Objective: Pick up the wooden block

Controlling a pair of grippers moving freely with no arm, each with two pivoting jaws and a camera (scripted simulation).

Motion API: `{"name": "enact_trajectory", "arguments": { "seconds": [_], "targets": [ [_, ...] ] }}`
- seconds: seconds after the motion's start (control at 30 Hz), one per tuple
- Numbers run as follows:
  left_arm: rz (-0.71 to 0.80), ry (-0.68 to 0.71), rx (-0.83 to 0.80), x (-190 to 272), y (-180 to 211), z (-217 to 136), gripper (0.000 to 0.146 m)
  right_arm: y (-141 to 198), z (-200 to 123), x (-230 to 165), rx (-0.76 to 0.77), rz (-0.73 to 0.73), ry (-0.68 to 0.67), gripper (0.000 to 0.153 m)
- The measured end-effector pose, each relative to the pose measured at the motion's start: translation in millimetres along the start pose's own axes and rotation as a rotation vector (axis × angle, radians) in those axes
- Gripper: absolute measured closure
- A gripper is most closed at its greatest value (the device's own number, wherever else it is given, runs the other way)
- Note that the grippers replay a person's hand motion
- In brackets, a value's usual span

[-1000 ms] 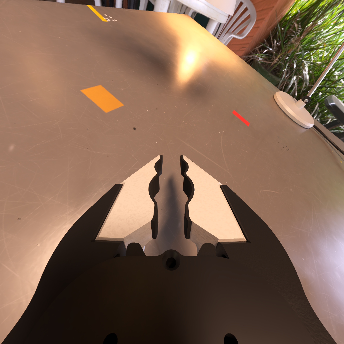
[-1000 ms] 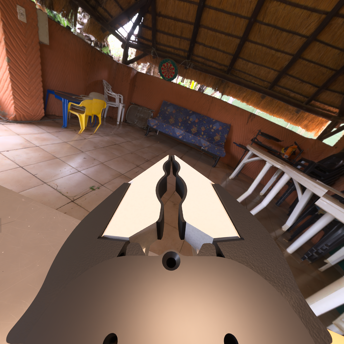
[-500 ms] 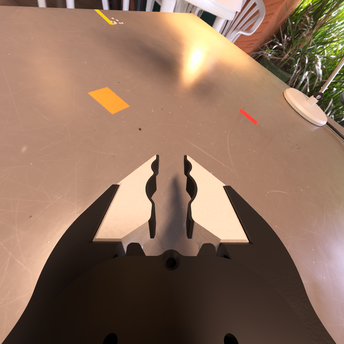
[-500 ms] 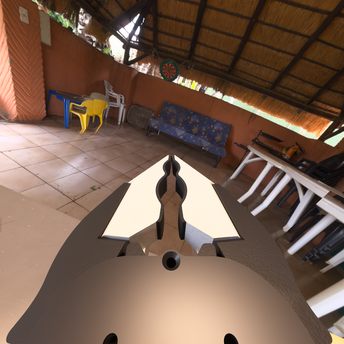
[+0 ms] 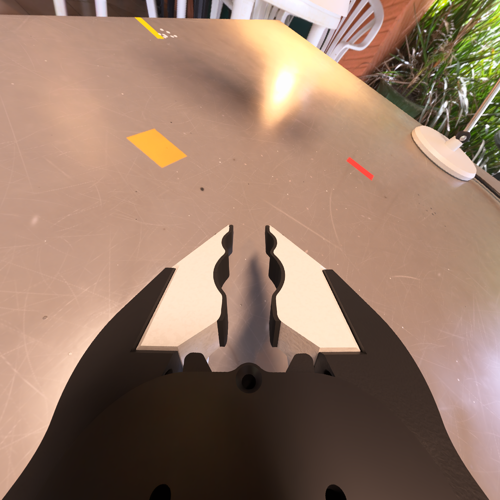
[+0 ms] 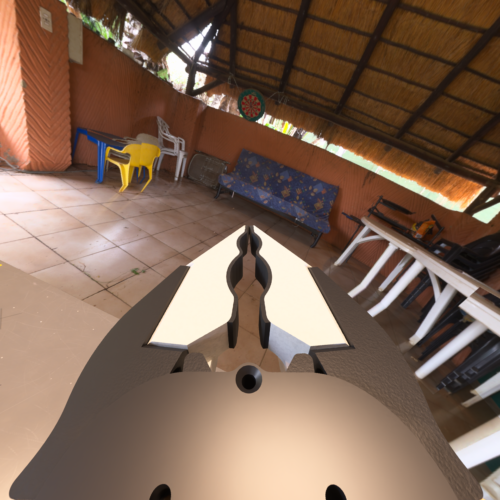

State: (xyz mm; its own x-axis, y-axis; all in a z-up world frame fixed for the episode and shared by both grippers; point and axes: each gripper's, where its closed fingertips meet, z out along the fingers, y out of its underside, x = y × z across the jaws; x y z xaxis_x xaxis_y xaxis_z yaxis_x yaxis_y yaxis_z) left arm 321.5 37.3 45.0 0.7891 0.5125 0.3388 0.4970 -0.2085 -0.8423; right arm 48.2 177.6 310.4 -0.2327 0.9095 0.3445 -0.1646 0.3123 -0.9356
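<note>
Left gripper (image 5: pixel 249 228) of mine hovers over the scratched table (image 5: pixel 81 243), fingers parted by a narrow gap, holding nothing; my right gripper (image 6: pixel 249 228) points off the table, tips nearly touching, empty; no wooden block shows in either view.

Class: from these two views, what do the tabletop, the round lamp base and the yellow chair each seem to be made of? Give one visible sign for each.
Tabletop: probably brushed metal; fine scratches and a bright glare.
Lamp base: smooth white, plastic or painted metal; cannot tell which.
Yellow chair: likely moulded plastic; one-piece, glossy shape.
</note>
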Motion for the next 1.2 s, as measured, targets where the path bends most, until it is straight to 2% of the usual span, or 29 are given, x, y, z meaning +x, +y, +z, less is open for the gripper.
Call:
{"name": "enact_trajectory", "arguments": {
  "seconds": [0.7, 1.2],
  "targets": [
    [0.003, -0.001, 0.008, 0, -1, 0, 0.123, 18, -8, -7, -0.023, -0.017, -0.046, 0.153],
    [0.001, 0.000, 0.009, 0, -1, 0, 0.122, 13, -8, -10, -0.014, -0.023, -0.053, 0.153]
  ]
}}
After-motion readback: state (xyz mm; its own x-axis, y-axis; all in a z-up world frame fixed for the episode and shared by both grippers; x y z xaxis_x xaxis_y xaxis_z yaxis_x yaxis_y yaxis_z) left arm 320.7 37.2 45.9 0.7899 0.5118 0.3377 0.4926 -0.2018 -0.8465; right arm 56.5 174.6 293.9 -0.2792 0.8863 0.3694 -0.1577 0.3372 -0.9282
